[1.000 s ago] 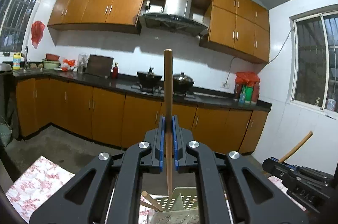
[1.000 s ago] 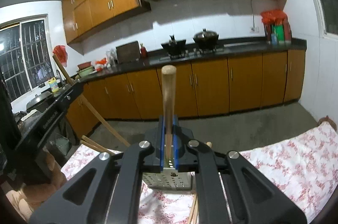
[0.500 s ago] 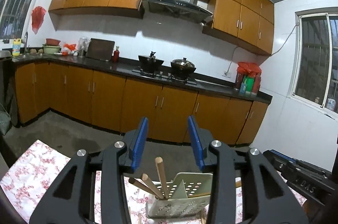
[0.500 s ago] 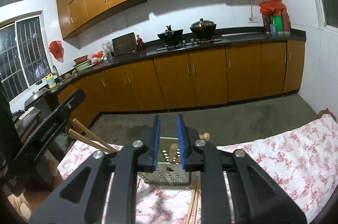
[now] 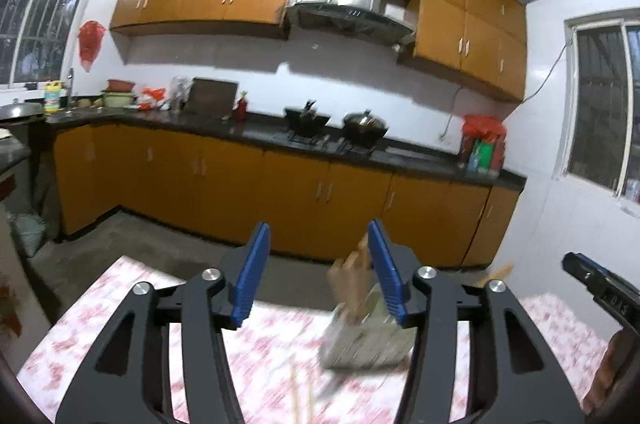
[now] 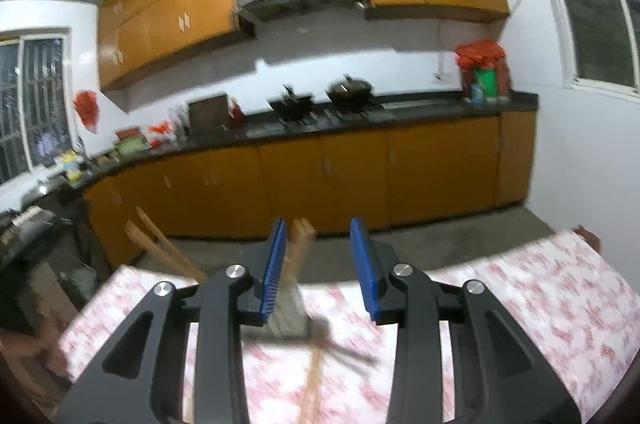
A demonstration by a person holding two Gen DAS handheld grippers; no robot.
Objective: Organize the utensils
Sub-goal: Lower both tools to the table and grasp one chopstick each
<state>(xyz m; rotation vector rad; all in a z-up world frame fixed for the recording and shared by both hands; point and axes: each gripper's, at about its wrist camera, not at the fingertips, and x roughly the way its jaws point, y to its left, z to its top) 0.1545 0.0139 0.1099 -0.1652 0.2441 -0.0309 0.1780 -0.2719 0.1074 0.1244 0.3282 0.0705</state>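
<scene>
Perforated utensil holder (image 5: 366, 338) standing on the floral tablecloth (image 5: 276, 336), at five o'clock in the left wrist view, blurred. Wooden handles (image 5: 350, 274) upright inside it, at twelve o'clock of the holder. More wooden sticks (image 6: 314, 380) lying flat on the cloth, at six o'clock of it. Left gripper (image 5: 318, 274) spread wide, empty. Right gripper (image 6: 319, 270) likewise spread, holding nothing, above the holder (image 6: 288, 312).
</scene>
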